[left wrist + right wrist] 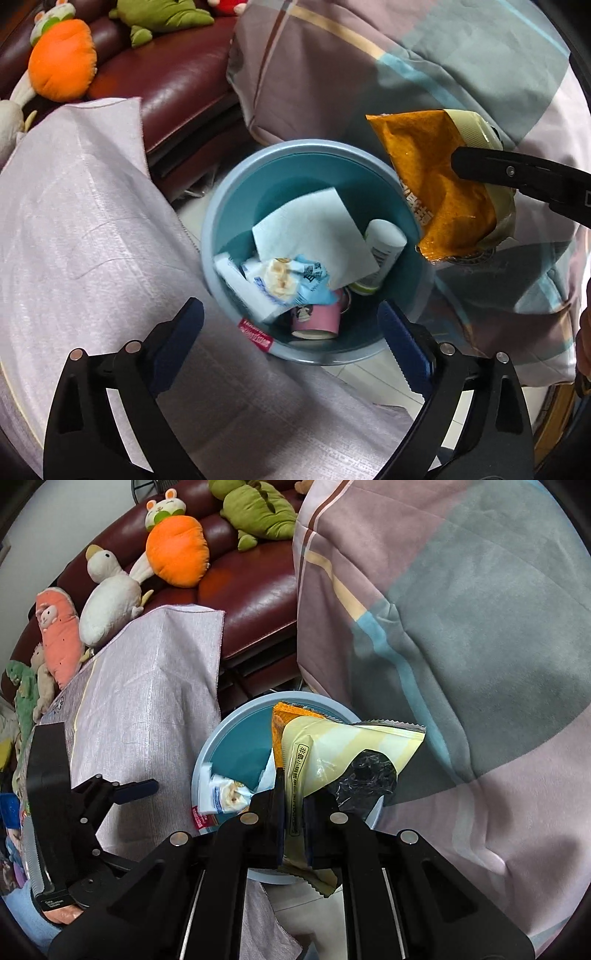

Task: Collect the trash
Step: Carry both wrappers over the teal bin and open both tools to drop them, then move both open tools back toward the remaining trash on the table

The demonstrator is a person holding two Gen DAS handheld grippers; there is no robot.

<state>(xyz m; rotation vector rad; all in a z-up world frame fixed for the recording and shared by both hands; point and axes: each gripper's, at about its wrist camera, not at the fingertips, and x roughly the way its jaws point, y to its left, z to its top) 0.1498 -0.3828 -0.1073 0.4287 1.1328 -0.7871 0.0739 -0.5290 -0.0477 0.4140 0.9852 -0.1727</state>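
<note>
My own fingers and the snack bag (332, 753) hide most of the blue bin (207, 753). The tissue (314, 236) is blurred, covering part of the white bottle (382, 254).

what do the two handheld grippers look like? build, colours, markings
Both match: the left gripper and right gripper have black plastic linkage arms with cut-out slots and round silver pivot pins. The fingers carry dark blue pads with serrated edges. The left gripper's body bears a small white label, unreadable. No cables visible.

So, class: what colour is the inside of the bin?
Teal inside the bin, with a paler blue rim; the left wrist view shows it best.
</note>
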